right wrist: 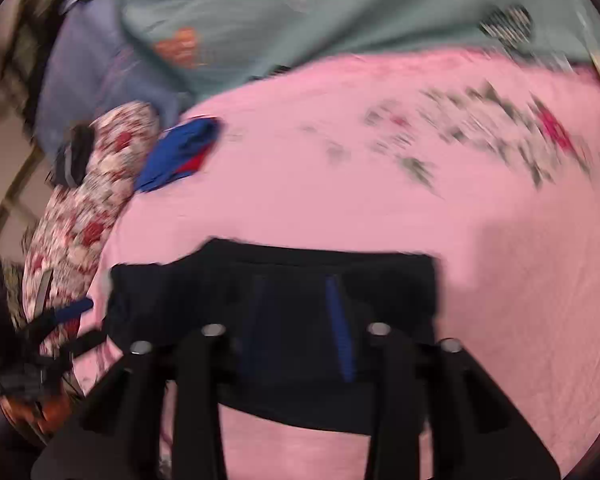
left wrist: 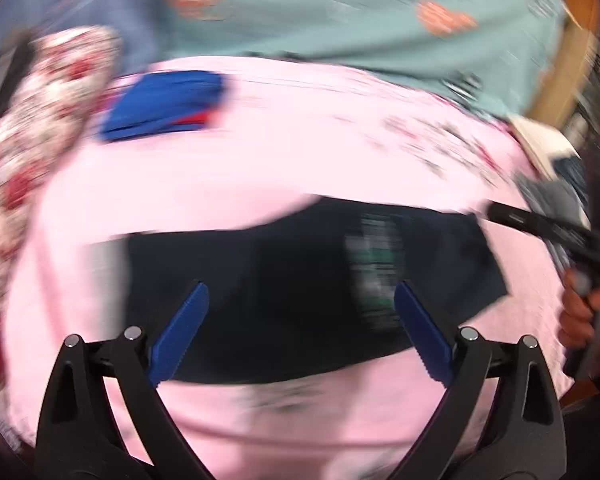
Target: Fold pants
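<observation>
The pants (left wrist: 284,288) are dark, matt cloth lying on a pink cloth bedsheet (left wrist: 260,168). The left claw (left wrist: 300,300) has ribbed blue plastic pads (left wrist: 180,332) on matt black plastic arms with shiny metal pins.

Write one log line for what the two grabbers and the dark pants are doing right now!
task: fold pants | left gripper: open, above dark pants | right gripper: open, over pants | pants: flat on pink sheet | blue garment: aside

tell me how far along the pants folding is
Done: the dark pants lie on the pink sheet as a compact rectangle, so they look folded at least once. In hand: nothing; the left gripper hangs open above them, and the right gripper shows a gap. Left: possibly a final fold.
</observation>
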Demonstrator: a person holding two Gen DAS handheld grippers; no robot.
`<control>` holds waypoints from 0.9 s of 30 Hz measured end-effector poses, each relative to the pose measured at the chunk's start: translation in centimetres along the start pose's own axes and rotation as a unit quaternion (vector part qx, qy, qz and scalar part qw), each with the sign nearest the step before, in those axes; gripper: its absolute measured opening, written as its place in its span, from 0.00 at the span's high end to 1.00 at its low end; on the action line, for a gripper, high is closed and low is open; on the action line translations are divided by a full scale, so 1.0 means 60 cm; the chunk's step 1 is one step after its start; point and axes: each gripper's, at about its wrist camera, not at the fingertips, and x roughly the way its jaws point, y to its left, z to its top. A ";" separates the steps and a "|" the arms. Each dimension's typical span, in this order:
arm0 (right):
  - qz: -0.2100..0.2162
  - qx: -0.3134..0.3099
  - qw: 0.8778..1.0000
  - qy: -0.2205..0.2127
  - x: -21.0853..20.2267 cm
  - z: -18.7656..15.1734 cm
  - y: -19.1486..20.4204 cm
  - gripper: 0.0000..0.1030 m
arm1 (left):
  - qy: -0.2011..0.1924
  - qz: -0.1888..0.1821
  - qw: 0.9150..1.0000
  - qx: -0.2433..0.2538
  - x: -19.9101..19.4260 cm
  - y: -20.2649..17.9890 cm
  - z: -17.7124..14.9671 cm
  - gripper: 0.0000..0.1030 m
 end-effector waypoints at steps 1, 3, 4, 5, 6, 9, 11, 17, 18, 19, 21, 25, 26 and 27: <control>0.018 -0.037 0.999 0.002 0.009 -0.004 0.059 0.60 | 0.005 0.021 1.000 -0.017 -0.011 0.045 -0.006 0.07; 0.042 -0.095 0.994 0.014 0.029 -0.017 0.148 0.60 | 0.012 0.061 0.997 -0.043 -0.022 0.122 -0.015 0.07; 0.055 -0.137 0.989 0.021 0.046 -0.032 0.206 0.60 | 0.014 0.080 0.995 -0.055 -0.032 0.158 -0.023 0.07; 0.060 -0.173 0.983 0.026 0.061 -0.048 0.252 0.60 | 0.013 0.101 0.992 -0.075 -0.047 0.204 -0.034 0.07; 0.065 -0.220 0.973 0.030 0.083 -0.070 0.309 0.60 | 0.011 0.109 0.990 -0.087 -0.062 0.238 -0.042 0.07; 0.071 -0.290 0.953 0.047 0.146 -0.114 0.409 0.60 | 0.007 0.127 0.984 -0.122 -0.099 0.329 -0.062 0.07; 0.067 -0.310 0.946 0.064 0.185 -0.129 0.447 0.60 | 0.004 0.127 0.983 -0.133 -0.110 0.364 -0.073 0.07; -0.001 -0.357 0.928 0.105 0.288 -0.157 0.506 0.60 | 0.002 0.091 0.986 -0.142 -0.113 0.423 -0.096 0.07; -0.010 -0.359 0.927 0.108 0.296 -0.156 0.506 0.60 | 0.003 0.085 0.986 -0.142 -0.105 0.425 -0.094 0.07; -0.025 -0.364 0.925 0.111 0.308 -0.157 0.508 0.60 | 0.003 0.079 0.987 -0.142 -0.101 0.427 -0.094 0.07; -0.044 -0.370 0.920 0.119 0.326 -0.160 0.510 0.59 | 0.003 0.062 0.988 -0.143 -0.097 0.434 -0.095 0.07; -0.064 -0.386 0.910 0.134 0.347 -0.176 0.513 0.50 | 0.004 0.041 0.989 -0.142 -0.084 0.440 -0.088 0.07; -0.065 -0.386 0.911 0.131 0.347 -0.178 0.513 0.50 | 0.004 0.036 0.989 -0.142 -0.080 0.443 -0.085 0.07; -0.061 -0.376 0.915 0.133 0.349 -0.175 0.509 0.50 | 0.004 0.032 0.989 -0.142 -0.075 0.446 -0.082 0.07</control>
